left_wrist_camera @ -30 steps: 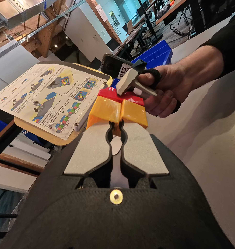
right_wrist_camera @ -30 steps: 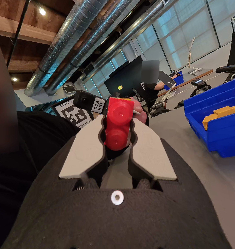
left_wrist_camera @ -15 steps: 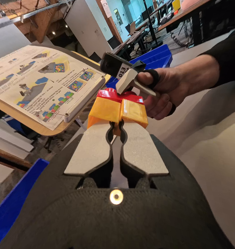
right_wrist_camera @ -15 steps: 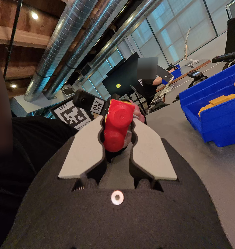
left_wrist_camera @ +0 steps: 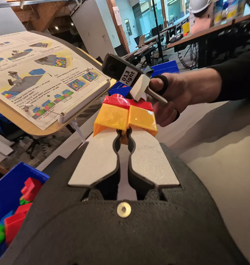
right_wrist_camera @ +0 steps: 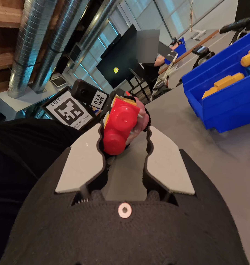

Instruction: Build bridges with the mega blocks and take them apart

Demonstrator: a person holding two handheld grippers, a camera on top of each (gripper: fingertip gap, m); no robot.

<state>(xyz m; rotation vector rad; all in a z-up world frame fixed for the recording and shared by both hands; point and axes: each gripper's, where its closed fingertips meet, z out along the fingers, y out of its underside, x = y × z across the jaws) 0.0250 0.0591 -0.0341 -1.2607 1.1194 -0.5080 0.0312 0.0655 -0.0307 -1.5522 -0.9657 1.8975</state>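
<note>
Now left gripper (left_wrist_camera: pixel 124 132) pinches yellow blocks (left_wrist_camera: pixel 125 116); right gripper (right_wrist_camera: pixel 125 132) spread, seemingly brushing red block (right_wrist_camera: pixel 120 126).

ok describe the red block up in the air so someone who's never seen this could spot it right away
Start at the grey table with the blue bin at its right side. Above the table, the left gripper holds a small bridge by its two orange-yellow blocks. The red block is the two-stud piece capping both of them, the only red part of that bridge, between the right gripper's spread fingers.

Likely open-plan lab or workshop: exposed ceiling ducts (right_wrist_camera: pixel 39 43), wooden beams, rows of desks (left_wrist_camera: pixel 207 33), blue parts bins (right_wrist_camera: pixel 224 91).
</note>
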